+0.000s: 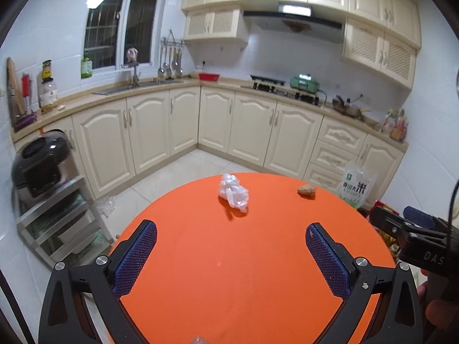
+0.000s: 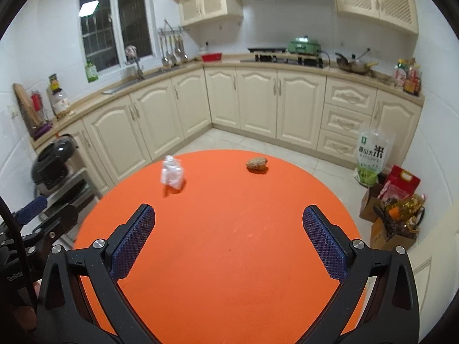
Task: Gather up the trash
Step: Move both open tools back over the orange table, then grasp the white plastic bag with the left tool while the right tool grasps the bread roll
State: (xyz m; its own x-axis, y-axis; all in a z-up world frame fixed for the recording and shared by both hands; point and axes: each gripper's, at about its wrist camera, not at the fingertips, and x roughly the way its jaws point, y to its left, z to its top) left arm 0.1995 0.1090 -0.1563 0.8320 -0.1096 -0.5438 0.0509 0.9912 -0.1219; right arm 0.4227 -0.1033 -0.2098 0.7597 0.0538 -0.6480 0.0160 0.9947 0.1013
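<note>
The left hand-held gripper [image 1: 231,246] hovers over the near part of the round orange counter [image 1: 229,272] with its blue pads spread wide and nothing between them. The right hand-held gripper [image 2: 229,230] is likewise wide open and empty, held just beside the left one, each showing at the edge of the other's view. Outward from the left hand-held gripper, a crumpled clear wrapper [image 1: 233,191] lies at about 12 o'clock, toward the far side of the counter. A brown lump [image 1: 307,191] sits at about 1 o'clock near the far rim, well apart from the wrapper. From the right hand-held gripper the wrapper [image 2: 172,173] is at about 11 o'clock and the lump [image 2: 257,164] just right of 12. Another bit of clear plastic [image 1: 106,205] lies on the floor off the counter's left edge. No bin or bag for the trash shows in either view. As I judge it, the collecting has not begun: both pieces lie untouched, and everything is left to do.
</note>
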